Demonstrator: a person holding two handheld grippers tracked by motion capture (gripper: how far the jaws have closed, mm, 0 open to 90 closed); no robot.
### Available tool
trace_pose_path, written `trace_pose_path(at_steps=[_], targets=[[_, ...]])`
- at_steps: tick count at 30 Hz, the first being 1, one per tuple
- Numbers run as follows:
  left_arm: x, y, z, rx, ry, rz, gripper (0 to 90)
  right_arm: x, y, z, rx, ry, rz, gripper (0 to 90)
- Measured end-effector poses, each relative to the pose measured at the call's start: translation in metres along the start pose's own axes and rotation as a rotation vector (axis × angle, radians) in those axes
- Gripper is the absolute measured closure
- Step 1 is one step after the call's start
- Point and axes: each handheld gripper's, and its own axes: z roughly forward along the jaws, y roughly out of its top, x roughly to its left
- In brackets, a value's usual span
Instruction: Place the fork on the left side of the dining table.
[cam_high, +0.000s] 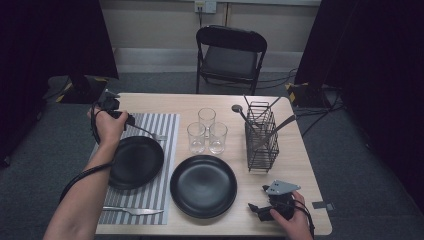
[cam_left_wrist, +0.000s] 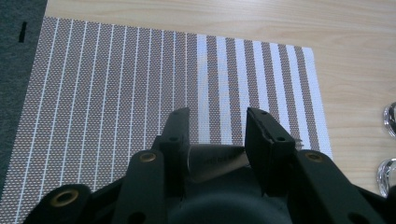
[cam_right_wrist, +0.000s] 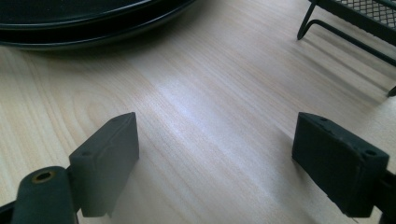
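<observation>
- High view: a light wooden table (cam_high: 295, 165) stands on grey carpet, with a black folding chair (cam_high: 231, 52) behind it at top centre and dark curtains on both sides.
- A grey striped placemat (cam_high: 165, 150) lies on the left half of the table. One black plate (cam_high: 135, 161) sits on it, and a second black plate (cam_high: 203, 186) rests on bare wood just right of the mat.
- Three clear glasses (cam_high: 206, 132) cluster at centre, and a black wire caddy (cam_high: 261, 137) holding utensils stands to their right.
- A knife (cam_high: 134, 211) lies along the mat's lower edge.
- My left claw (cam_high: 131, 121) hovers at the mat's upper left, a fork (cam_high: 154, 134) reaching from it toward centre, tines over the mat.
- My right claw (cam_high: 256, 209) sits at lower right, low over the table.
- Left gripper view: the striped placemat spreads across the frame over pale wood. The fork's shiny, flat handle (cam_left_wrist: 215, 161) lies between my jaws at lower centre. The right pad seems to touch it and a slim gap shows at the left pad, so my hold looks loosened.
- Right gripper view: pale wood grain, a black plate's rim at upper left, the caddy's feet at upper right. My jaws stand wide apart, released.
</observation>
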Motion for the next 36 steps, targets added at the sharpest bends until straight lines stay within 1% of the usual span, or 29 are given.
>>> trace_pose_path(at_steps=[1,5,9,11,12,13,15,17,19,22,23,25,28,29,30,31,32,33,34,36], targets=[[0.001,0.0,0.0,0.004,-0.002,0.006,60.8,0.0,0.0,0.0,0.0,0.0,-0.001,13.9],[0.003,-0.001,0.002,0.002,-0.001,-0.005,59.8,0.0,0.0,0.0,0.0,0.0,0.0,13.8],[0.003,-0.001,0.002,0.001,-0.003,0.003,59.7,0.0,0.0,0.0,0.0,0.0,0.0,13.8],[0.005,-0.001,0.002,0.002,0.003,-0.003,59.5,0.0,0.0,0.0,-0.001,0.001,-0.002,13.8],[0.005,-0.001,0.003,0.002,-0.003,-0.006,59.5,0.0,0.0,0.0,-0.001,0.001,-0.002,13.8],[0.006,-0.001,0.003,0.005,-0.002,0.0,59.3,0.0,0.0,0.0,0.001,0.0,0.001,13.8],[0.006,-0.002,0.004,-0.002,0.005,-0.01,59.2,0.0,0.0,0.0,-0.001,0.001,-0.002,13.8],[0.007,-0.002,0.005,0.002,0.002,-0.009,59.0,0.0,0.0,0.0,-0.001,0.001,-0.002,13.8],[0.008,-0.002,0.005,0.004,0.013,-0.001,59.5,0.0,0.0,0.0,-0.001,0.001,-0.002,13.8],[0.01,-0.003,0.006,0.008,0.008,-0.004,59.3,0.0,0.0,0.0,-0.001,0.001,-0.002,13.8],[0.01,-0.003,0.006,0.005,0.013,-0.011,59.3,0.0,0.0,0.0,0.0,0.0,0.001,13.8],[0.011,-0.002,0.007,0.009,0.004,-0.009,59.1,0.0,0.0,0.0,0.0,0.001,0.001,13.8],[0.012,-0.002,0.008,0.014,0.009,-0.006,58.5,0.0,0.0,0.0,-0.001,0.001,-0.001,13.8],[0.012,-0.002,0.008,0.011,0.017,-0.016,58.5,0.0,0.0,0.0,0.0,0.001,0.0,13.8],[0.013,-0.002,0.009,0.016,0.014,-0.017,58.2,0.0,0.0,0.0,0.0,0.001,0.001,13.8],[0.013,-0.003,0.009,0.017,0.013,-0.029,58.1,0.0,0.0,0.0,0.0,0.001,0.002,13.8],[0.014,-0.003,0.009,0.021,0.018,-0.017,57.9,0.0,0.0,0.0,0.0,0.001,0.001,13.8],[0.015,-0.003,0.01,0.022,0.011,-0.019,57.7,0.0,0.0,0.0,-0.001,0.001,0.0,13.8],[0.015,-0.003,0.01,0.022,0.012,-0.024,57.7,0.0,0.0,0.0,0.0,0.001,0.0,13.7],[0.016,-0.003,0.01,0.026,0.018,-0.02,57.6,0.0,0.0,0.0,-0.001,0.001,0.0,13.8]])
